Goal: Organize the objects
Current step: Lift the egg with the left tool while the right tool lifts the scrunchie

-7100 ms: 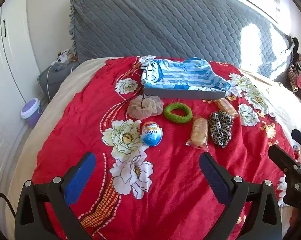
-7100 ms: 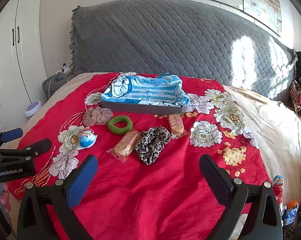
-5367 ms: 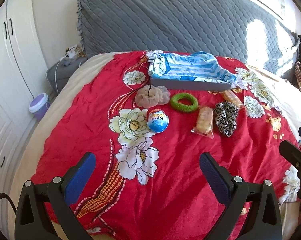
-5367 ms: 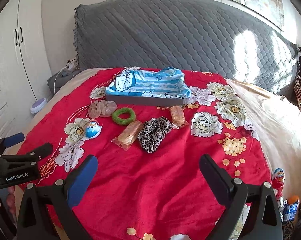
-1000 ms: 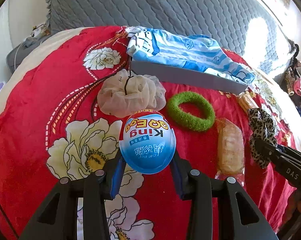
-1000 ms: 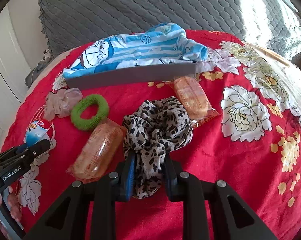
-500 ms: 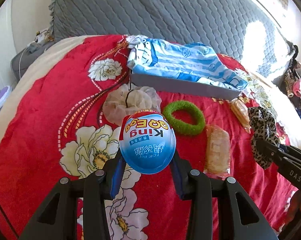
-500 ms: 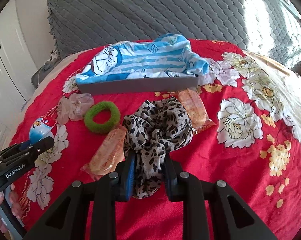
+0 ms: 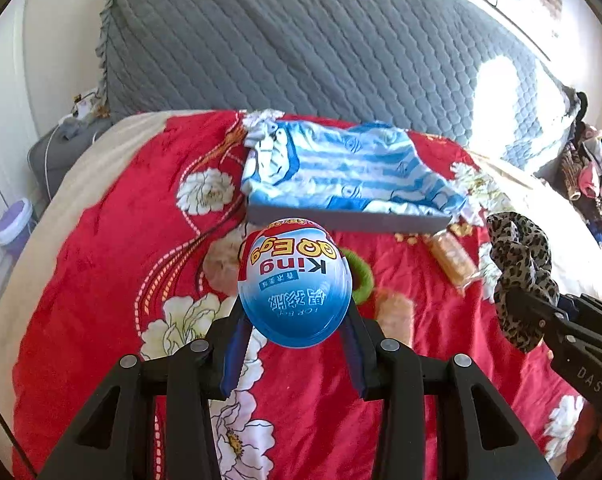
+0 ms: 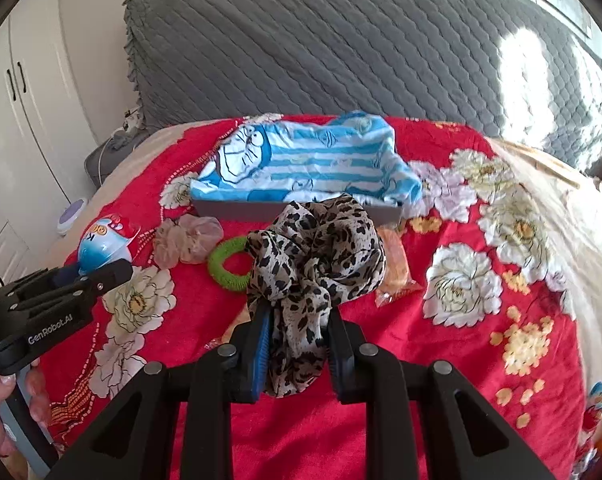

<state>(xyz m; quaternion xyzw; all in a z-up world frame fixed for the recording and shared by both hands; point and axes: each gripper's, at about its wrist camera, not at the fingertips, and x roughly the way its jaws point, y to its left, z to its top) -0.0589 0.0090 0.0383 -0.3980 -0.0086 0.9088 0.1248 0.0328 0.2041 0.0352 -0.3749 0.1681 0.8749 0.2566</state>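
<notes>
Spanning both views, red floral bedspread (image 9: 101,264) bears grey tray (image 10: 237,209) draped with blue striped cloth (image 10: 313,160). Right gripper (image 10: 297,344) is clamped on leopard scrunchie (image 10: 317,256), raised above bedspread. Left gripper (image 9: 295,336) grips blue toy egg (image 9: 295,280), held aloft before tray.

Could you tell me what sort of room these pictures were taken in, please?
Most likely a bedroom: the items lie on a bed with a red floral blanket, backed by a grey quilted headboard, with white wardrobe doors to one side.
</notes>
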